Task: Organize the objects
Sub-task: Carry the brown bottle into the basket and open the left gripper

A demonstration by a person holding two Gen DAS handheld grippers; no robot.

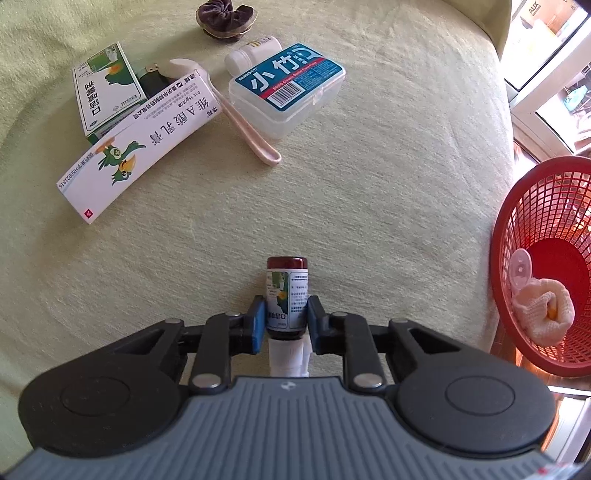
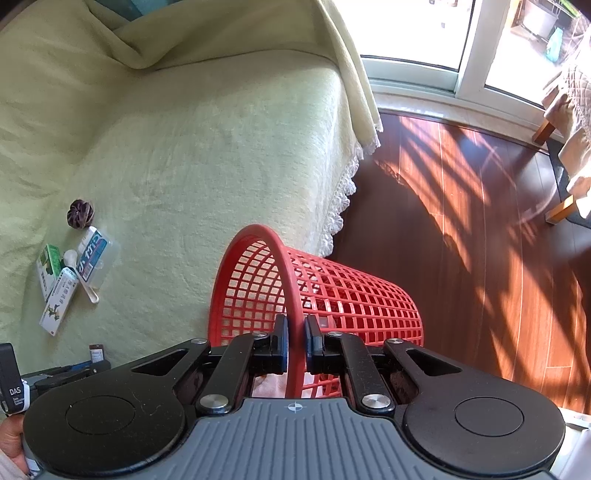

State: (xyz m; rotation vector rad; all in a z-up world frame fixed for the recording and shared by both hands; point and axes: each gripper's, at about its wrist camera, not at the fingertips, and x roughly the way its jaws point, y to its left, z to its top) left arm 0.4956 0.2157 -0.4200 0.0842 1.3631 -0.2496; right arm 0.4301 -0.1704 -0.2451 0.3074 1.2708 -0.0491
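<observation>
- Left wrist view: left gripper was clamped on a small brown spray bottle, blue pads pressed to both sides of its label; white nozzle end pointed back toward the camera, dark base pointed forward; whether it touched the green bedspread could not be told
- Far left lay a pile: green-and-white medicine box; long white ointment box leaning across it; pink spoon just beside; clear floss-pick case with blue label; white pill bottle behind the case; dark scrunchie furthest back
- Red mesh basket sat at the right edge, tilted with its opening toward the bed; inside were a rolled cream cloth and a round clear lid
- Right wrist view: right gripper was closed narrow on the basket rim, one pad on each side of the red hoop; basket hung tilted at the bed's edge above the wooden floor
- Pile showed well apart to the left on the bedspread; brown bottle and left gripper sat at lower left, too small to tell its grip there
</observation>
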